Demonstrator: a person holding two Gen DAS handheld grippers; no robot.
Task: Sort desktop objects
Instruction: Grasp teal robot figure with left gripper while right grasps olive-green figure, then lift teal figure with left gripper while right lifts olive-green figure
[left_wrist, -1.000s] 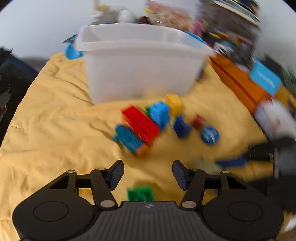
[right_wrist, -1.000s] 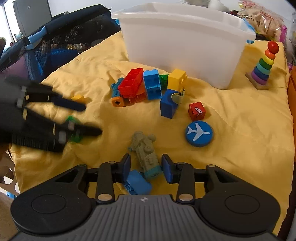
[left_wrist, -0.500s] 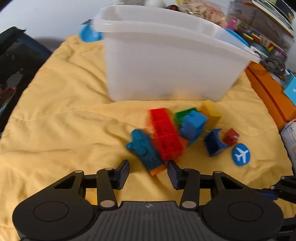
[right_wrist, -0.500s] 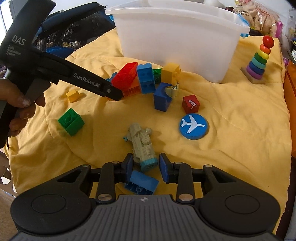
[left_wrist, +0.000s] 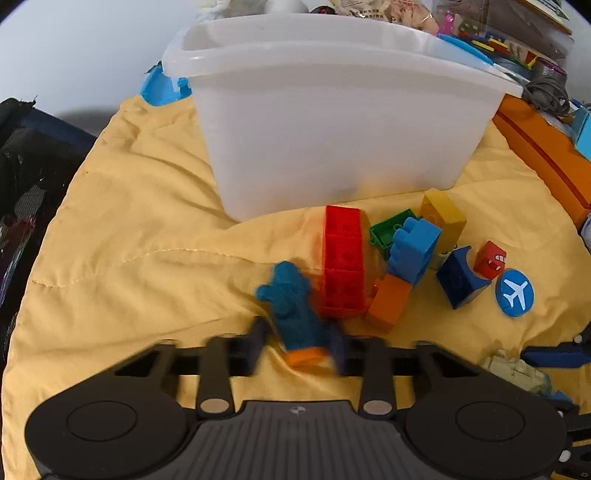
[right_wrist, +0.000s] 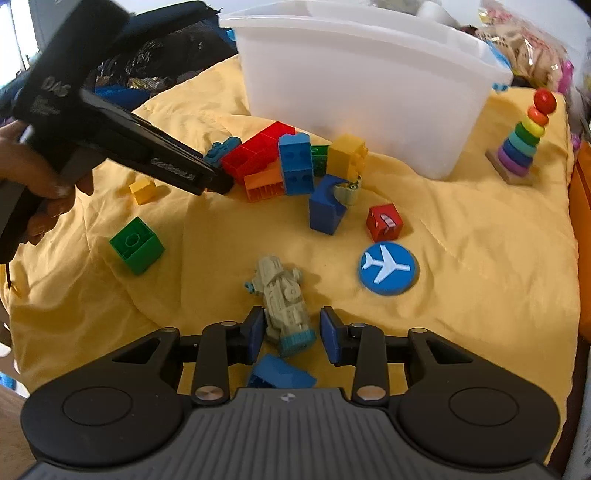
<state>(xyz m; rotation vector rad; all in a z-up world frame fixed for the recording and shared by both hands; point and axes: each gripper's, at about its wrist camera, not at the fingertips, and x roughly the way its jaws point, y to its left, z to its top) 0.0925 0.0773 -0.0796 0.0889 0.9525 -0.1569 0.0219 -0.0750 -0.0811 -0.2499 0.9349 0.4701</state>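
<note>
My left gripper (left_wrist: 297, 343) is closing on a teal toy with an orange end (left_wrist: 295, 314), which lies on the yellow cloth (left_wrist: 129, 258); both blurred pads sit against its sides. A red brick (left_wrist: 343, 266) lies right beside it, in a pile of bricks before the white bin (left_wrist: 332, 129). Seen from the right wrist, the left gripper (right_wrist: 218, 181) reaches into that pile. My right gripper (right_wrist: 293, 334) is opening, and its pads stand apart from a grey-green toy vehicle (right_wrist: 282, 295) that lies between them.
A blue airplane disc (right_wrist: 388, 269), a red cube (right_wrist: 384, 221), a dark blue block (right_wrist: 327, 206), a green brick (right_wrist: 136, 243) and a small yellow brick (right_wrist: 142, 190) lie scattered. A ring stacker (right_wrist: 521, 147) stands at the right. A blue piece (right_wrist: 280, 373) lies under my right gripper. A person's hand (right_wrist: 33, 184) holds the left gripper.
My left gripper moved forward to the brick pile and its fingers closed in around the teal toy. The right gripper stayed over the grey-green toy vehicle.
</note>
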